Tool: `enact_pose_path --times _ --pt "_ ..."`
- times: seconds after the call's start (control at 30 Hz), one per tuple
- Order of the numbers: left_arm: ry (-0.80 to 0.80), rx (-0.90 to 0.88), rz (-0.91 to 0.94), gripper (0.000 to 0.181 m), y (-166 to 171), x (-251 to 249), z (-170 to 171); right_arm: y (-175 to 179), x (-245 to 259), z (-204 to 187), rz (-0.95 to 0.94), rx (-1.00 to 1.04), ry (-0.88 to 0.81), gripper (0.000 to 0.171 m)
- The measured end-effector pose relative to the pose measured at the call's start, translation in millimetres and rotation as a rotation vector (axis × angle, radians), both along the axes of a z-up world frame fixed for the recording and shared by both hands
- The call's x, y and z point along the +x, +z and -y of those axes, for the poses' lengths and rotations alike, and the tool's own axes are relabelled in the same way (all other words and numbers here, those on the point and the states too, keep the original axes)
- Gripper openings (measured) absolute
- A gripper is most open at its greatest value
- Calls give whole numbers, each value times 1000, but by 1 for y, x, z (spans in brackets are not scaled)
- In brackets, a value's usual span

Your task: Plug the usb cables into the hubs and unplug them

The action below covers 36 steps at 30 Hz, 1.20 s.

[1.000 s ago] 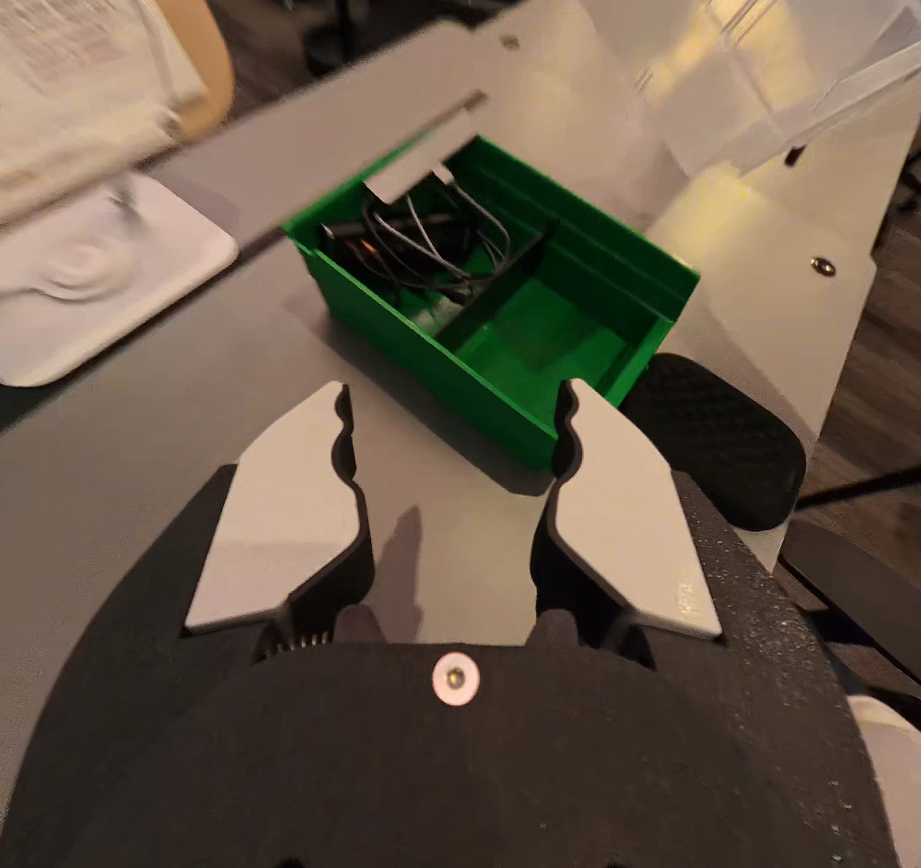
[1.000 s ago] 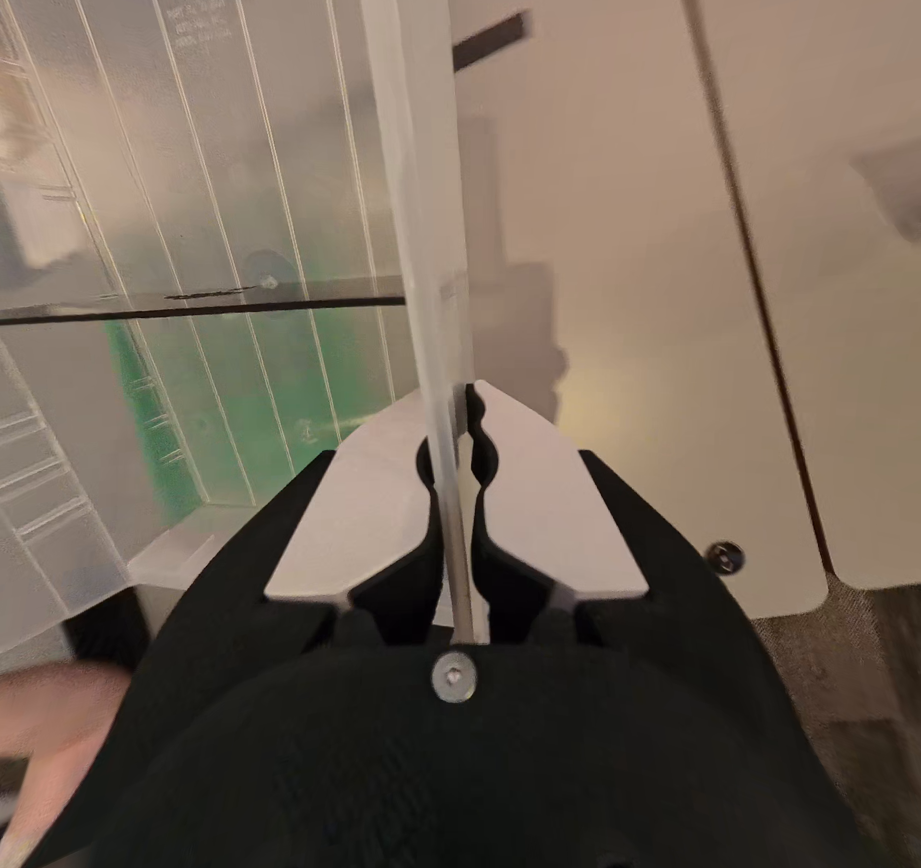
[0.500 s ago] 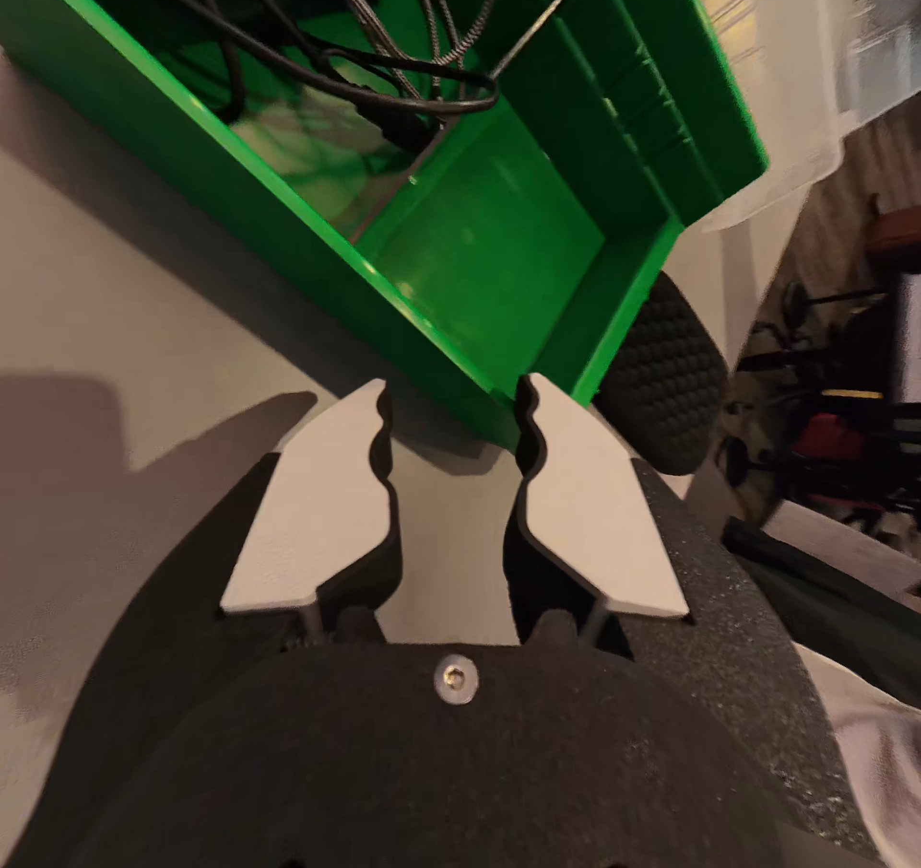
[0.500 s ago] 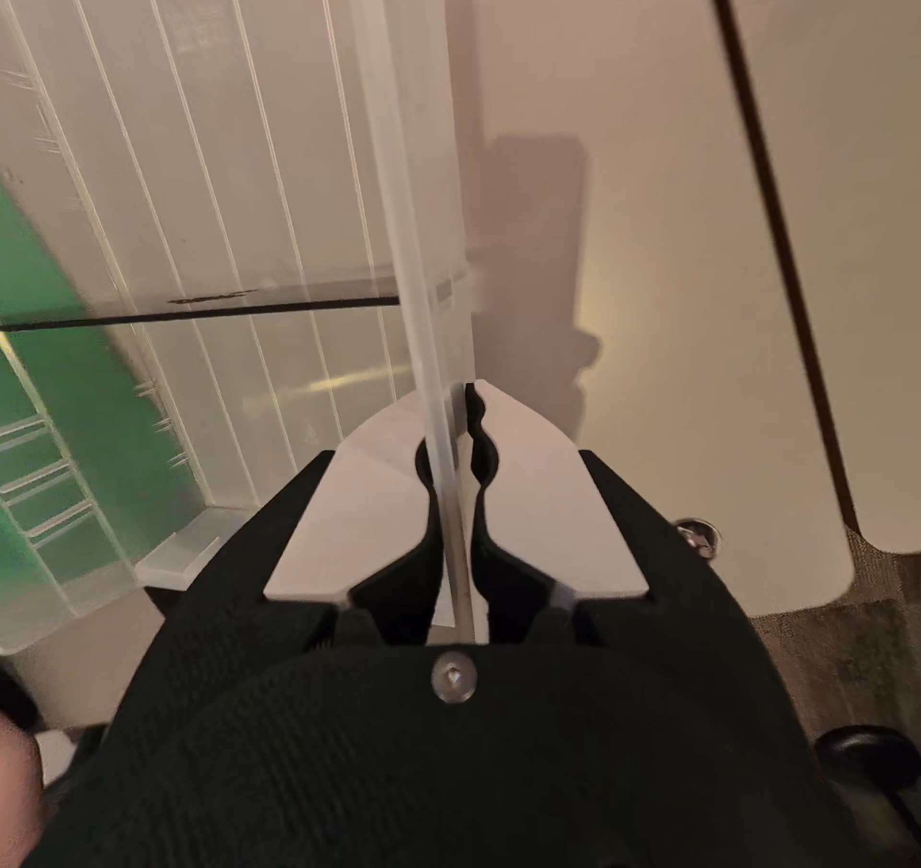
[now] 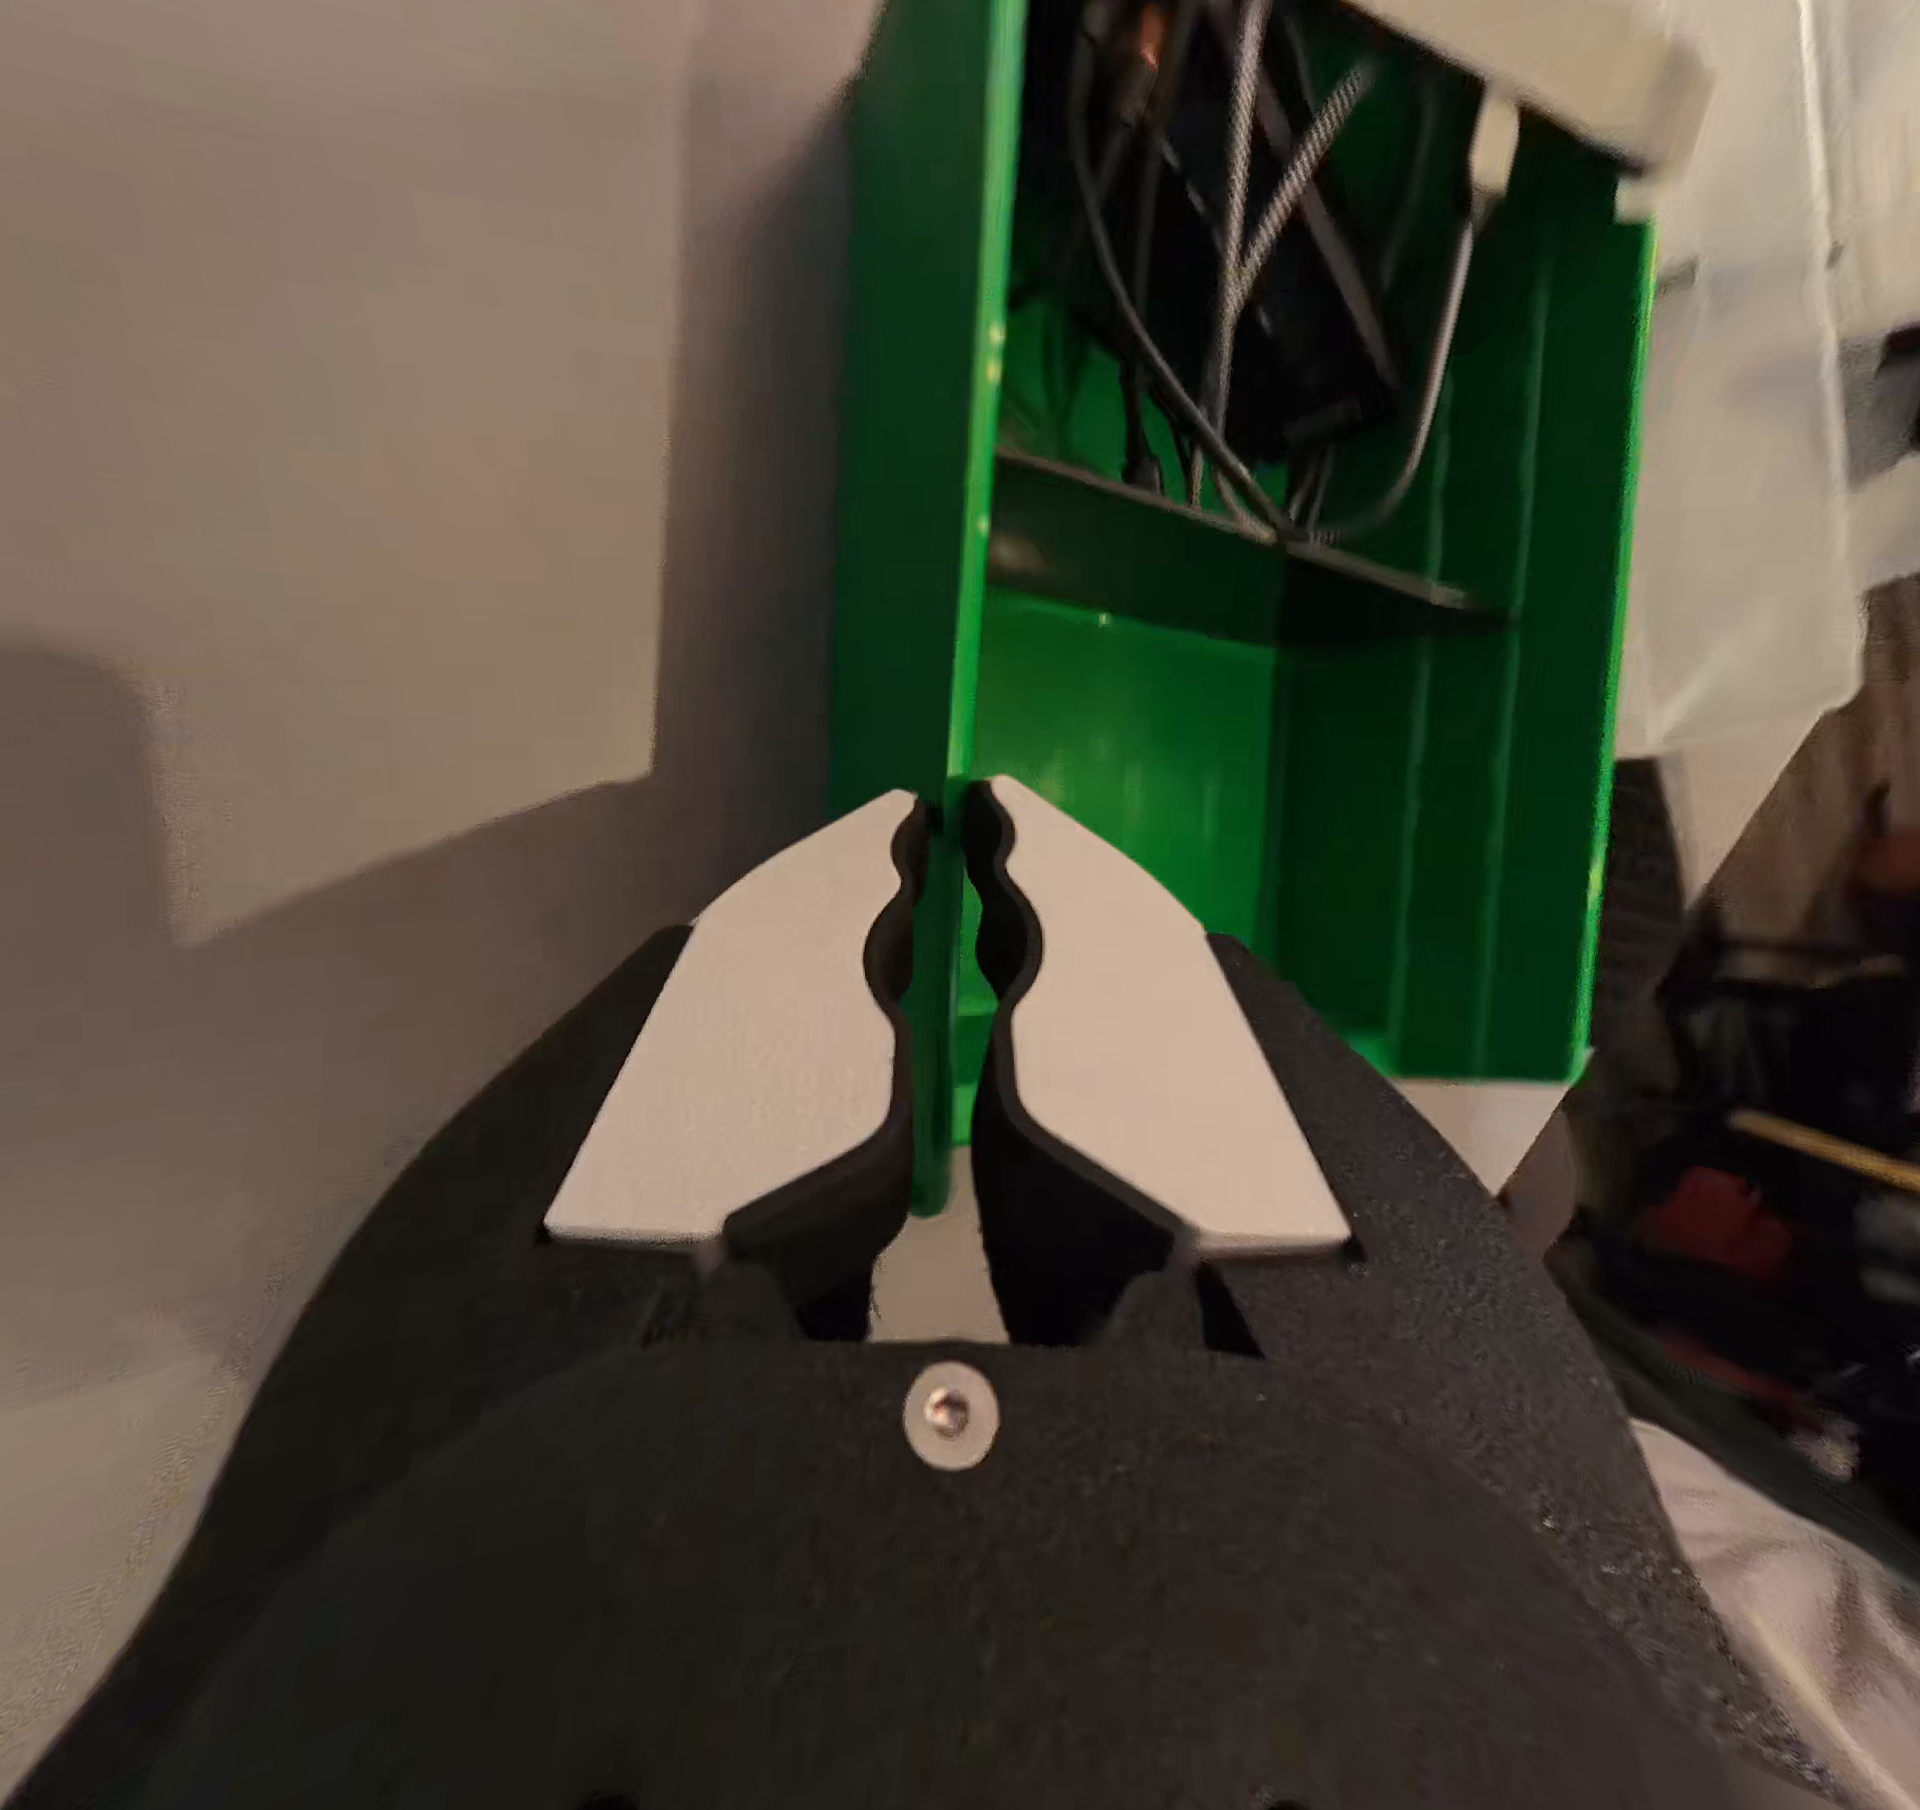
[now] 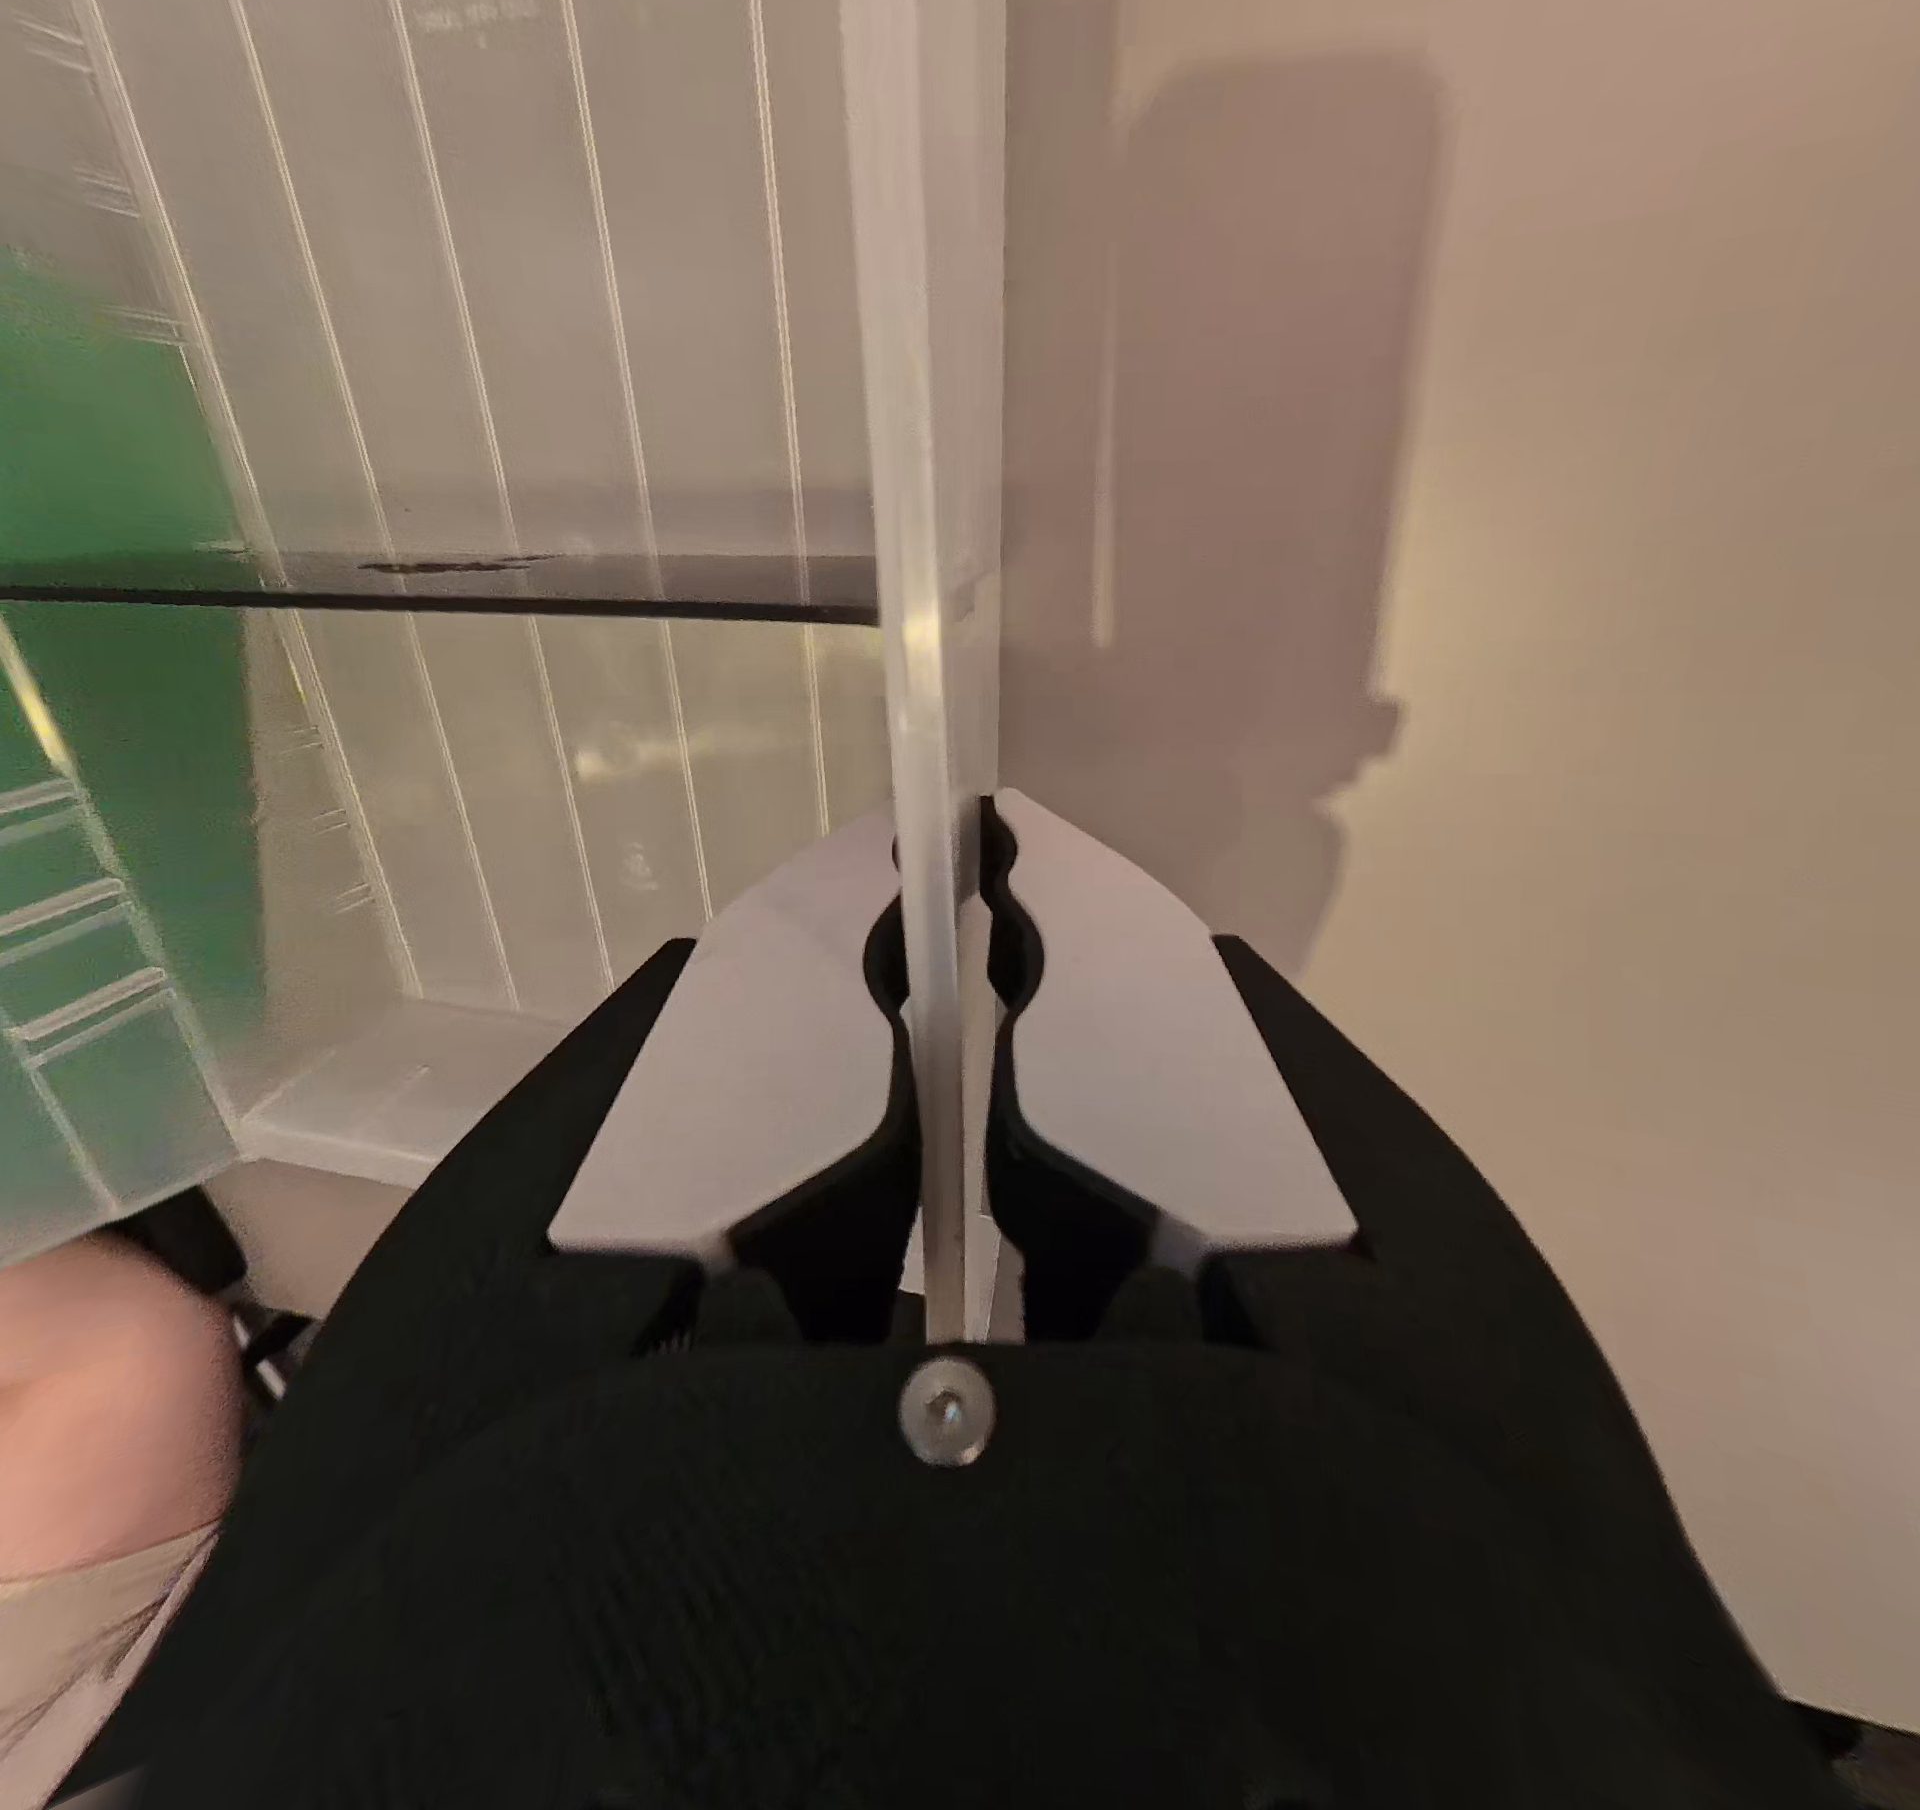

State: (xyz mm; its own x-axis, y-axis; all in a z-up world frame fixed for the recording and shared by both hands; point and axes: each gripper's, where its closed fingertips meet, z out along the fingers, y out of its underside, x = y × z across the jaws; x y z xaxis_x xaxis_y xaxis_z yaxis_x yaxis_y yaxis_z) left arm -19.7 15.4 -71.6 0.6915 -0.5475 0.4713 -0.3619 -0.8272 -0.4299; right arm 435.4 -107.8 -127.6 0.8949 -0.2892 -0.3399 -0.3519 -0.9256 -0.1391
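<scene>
**A:** Left wrist view first — what does the left gripper [image 5: 945, 810] have?

**B:** It is clenched on the near side wall of the green bin [image 5: 1507, 617]. The wall runs edge-on between the two fingertips, straight ahead along the fingers. Everything the task needs lies forward of that grip.

**A:** Where exactly?

**B:** The usb cables [image 5: 1247, 233], black and braided grey, lie tangled in the far compartment, beyond the dark divider [image 5: 1226, 555]. A dark block sits among them — possibly a hub, but I cannot tell for sure. The near compartment, just beside the fingertips, holds nothing I can see. The grey table [image 5: 364, 358] spreads to the left.

**A:** And the pale bar at top right?

**B:** Blurred; it looks like the rim of the clear bin [image 5: 1507, 35], overlapping the green bin's far corner.

**A:** Right wrist view, then.

**B:** The right gripper [image 6: 940, 815] is closed on the clear bin's [image 6: 468, 358] side wall, which also runs straight away along the fingers. Green shows through the ribbed plastic at the left, so the green bin sits on that side, close by. A hand [image 6: 94, 1386] shows at the lower left.

**A:** So which gripper is nearer the cables?

**B:** The left, I judge — its fingers already point down the green bin's long axis toward the tangle, though it must let go of the wall first.
</scene>
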Motion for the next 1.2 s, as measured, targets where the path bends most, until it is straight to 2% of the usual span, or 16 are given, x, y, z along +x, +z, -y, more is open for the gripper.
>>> enact_pose_path --times 0.17,0.33,0.5,0.77,0.97,1.2 --pt "206 -63 119 9 2 -98 -11 -4 -20 -12 39 -11 79 13" --pt "400 -97 185 10 4 -179 2 -4 -26 -11 56 -33 128 12" --pt "548 -85 107 9 5 -231 22 -4 -25 -10 28 -25 129 15" --pt "406 -203 95 9 3 -216 60 -4 -19 -7 47 -34 85 12" --pt "406 -192 112 9 3 -204 42 -4 -24 -14 76 -28 86 10" --pt "571 -100 255 10 6 -217 1 -4 -26 -33 71 -31 60 11"
